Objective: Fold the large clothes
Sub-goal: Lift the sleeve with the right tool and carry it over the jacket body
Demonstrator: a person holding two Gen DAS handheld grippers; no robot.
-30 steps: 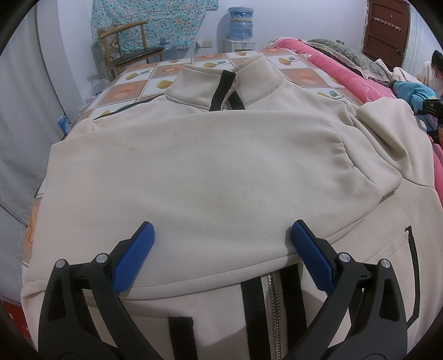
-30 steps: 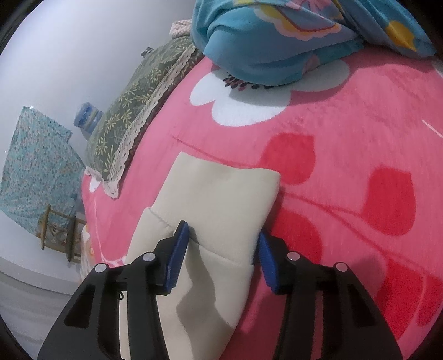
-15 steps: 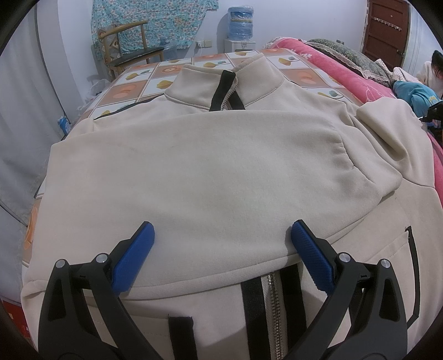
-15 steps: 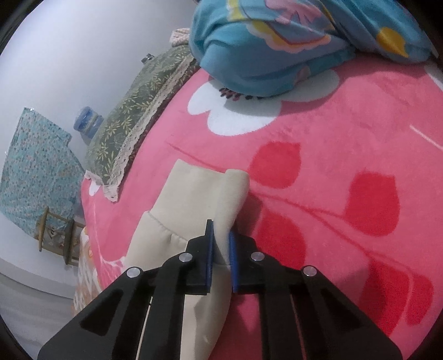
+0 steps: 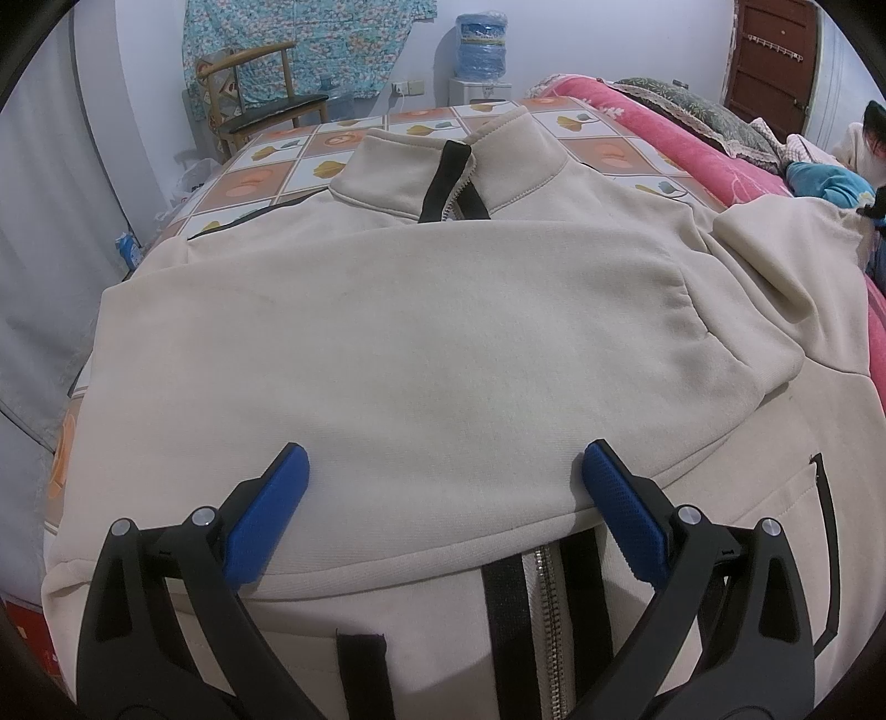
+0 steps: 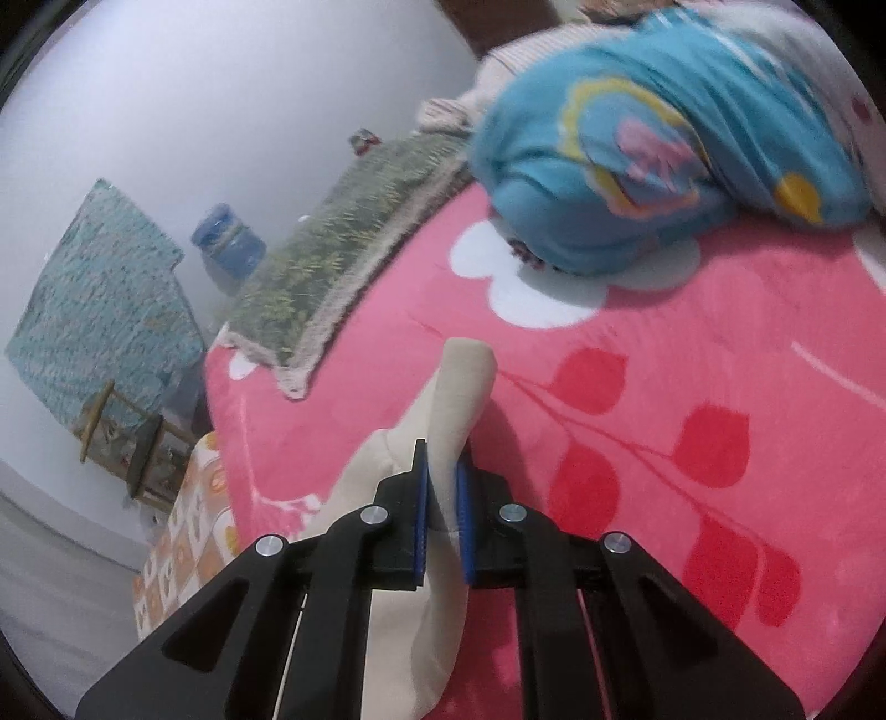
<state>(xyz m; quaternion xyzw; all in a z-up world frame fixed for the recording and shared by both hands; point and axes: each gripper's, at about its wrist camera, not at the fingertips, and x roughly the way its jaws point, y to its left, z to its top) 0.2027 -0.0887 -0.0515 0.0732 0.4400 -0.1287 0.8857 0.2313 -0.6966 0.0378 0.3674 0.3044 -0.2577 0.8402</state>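
A large cream zip-up jacket [image 5: 415,332] lies front-up on the bed, one sleeve folded across its chest, the black-edged zipper [image 5: 545,609] showing below. My left gripper [image 5: 443,465] hovers open over the folded sleeve's lower edge, its blue pads wide apart with nothing pinched. In the right wrist view my right gripper [image 6: 442,471] is shut on the cream sleeve cuff [image 6: 462,382], which stands up out of the jaws, lifted above the pink blanket [image 6: 692,387]. That raised sleeve [image 5: 786,249] appears at the far right of the left wrist view.
A blue patterned bundle [image 6: 664,144] and a green lace-edged pillow [image 6: 343,243] lie on the pink blanket beyond the cuff. A wooden chair [image 5: 255,94] and a water bottle [image 5: 480,39] stand by the far wall. A person [image 5: 864,144] sits at the far right.
The right gripper closed on the cuff and lifted it off the pink blanket, rolling slightly. The left gripper stayed still and open.
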